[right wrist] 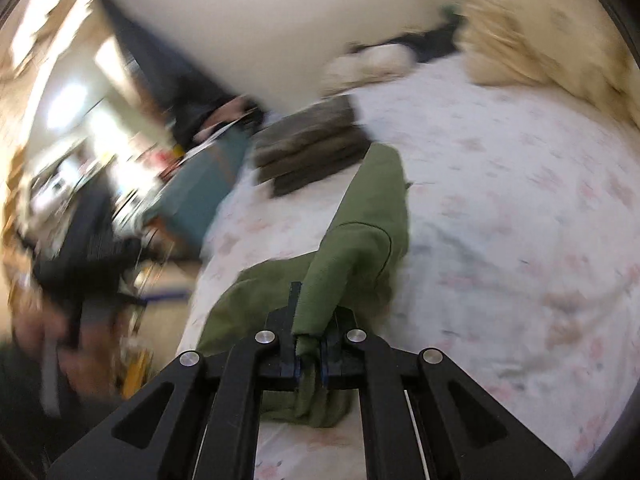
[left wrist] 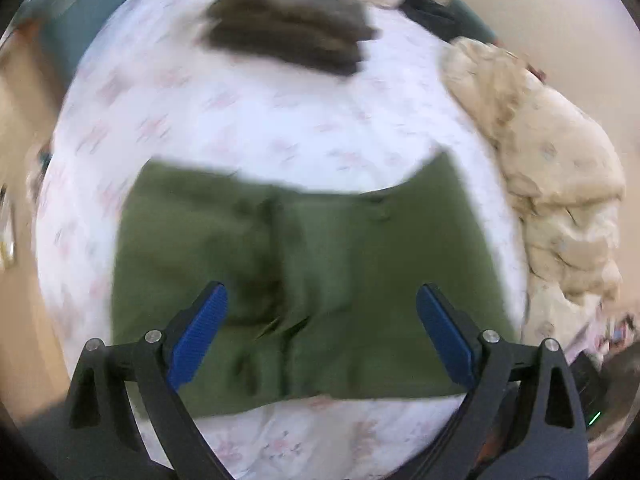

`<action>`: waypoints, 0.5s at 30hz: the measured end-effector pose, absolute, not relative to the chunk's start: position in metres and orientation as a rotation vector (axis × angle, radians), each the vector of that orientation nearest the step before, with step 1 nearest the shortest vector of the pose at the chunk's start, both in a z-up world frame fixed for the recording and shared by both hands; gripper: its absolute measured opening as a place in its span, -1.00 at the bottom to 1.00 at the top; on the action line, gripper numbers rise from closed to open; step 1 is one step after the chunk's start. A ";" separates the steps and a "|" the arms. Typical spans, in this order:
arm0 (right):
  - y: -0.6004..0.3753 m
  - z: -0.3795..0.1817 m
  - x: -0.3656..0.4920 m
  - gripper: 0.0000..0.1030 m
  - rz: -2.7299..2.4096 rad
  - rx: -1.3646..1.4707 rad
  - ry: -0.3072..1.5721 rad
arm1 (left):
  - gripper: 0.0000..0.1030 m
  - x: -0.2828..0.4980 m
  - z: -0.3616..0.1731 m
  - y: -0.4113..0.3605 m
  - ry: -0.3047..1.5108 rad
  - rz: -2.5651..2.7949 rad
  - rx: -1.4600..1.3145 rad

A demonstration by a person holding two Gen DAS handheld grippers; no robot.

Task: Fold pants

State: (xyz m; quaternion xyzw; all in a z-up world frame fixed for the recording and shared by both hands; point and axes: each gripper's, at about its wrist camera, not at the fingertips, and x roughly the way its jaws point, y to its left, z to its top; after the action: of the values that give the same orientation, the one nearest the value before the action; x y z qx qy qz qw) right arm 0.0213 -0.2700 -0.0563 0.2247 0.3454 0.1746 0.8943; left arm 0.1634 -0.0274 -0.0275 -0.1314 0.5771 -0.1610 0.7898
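Olive green pants (left wrist: pixel 312 280) lie spread flat on a white floral bed sheet (left wrist: pixel 240 120), waistband end with a button toward the far side. My left gripper (left wrist: pixel 320 308) hovers above them, wide open and empty, its blue pads (left wrist: pixel 198 332) either side of the fly area. In the right wrist view my right gripper (right wrist: pixel 314 320) is shut on a fold of the green pants (right wrist: pixel 360 240), lifting the cloth off the sheet (right wrist: pixel 520 220) so it drapes forward. Both views are motion-blurred.
A folded stack of dark grey-brown clothes (left wrist: pixel 288 36) lies further up the bed, also in the right wrist view (right wrist: pixel 308 144). A crumpled cream blanket (left wrist: pixel 552 176) runs along the right side. The bed's left edge drops to a cluttered room (right wrist: pixel 80 200).
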 end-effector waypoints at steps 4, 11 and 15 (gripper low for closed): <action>-0.250 -0.065 0.014 -0.88 0.469 0.405 0.746 | 0.82 0.206 -0.028 -0.084 1.278 -0.432 -0.157; -0.241 -0.069 0.009 -0.88 0.519 0.377 0.747 | -0.79 0.246 -0.068 -0.112 1.373 -0.426 -0.160; -0.235 -0.059 0.003 -0.88 0.589 0.348 0.717 | -0.85 0.229 -0.029 -0.100 1.284 -0.453 -0.052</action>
State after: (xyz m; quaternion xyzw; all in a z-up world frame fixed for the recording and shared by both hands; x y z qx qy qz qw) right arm 0.0027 -0.2352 -0.0586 0.1669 0.3440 0.2828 0.8797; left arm 0.2290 -0.1001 -0.0288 -0.0242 0.5935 -0.2093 0.7768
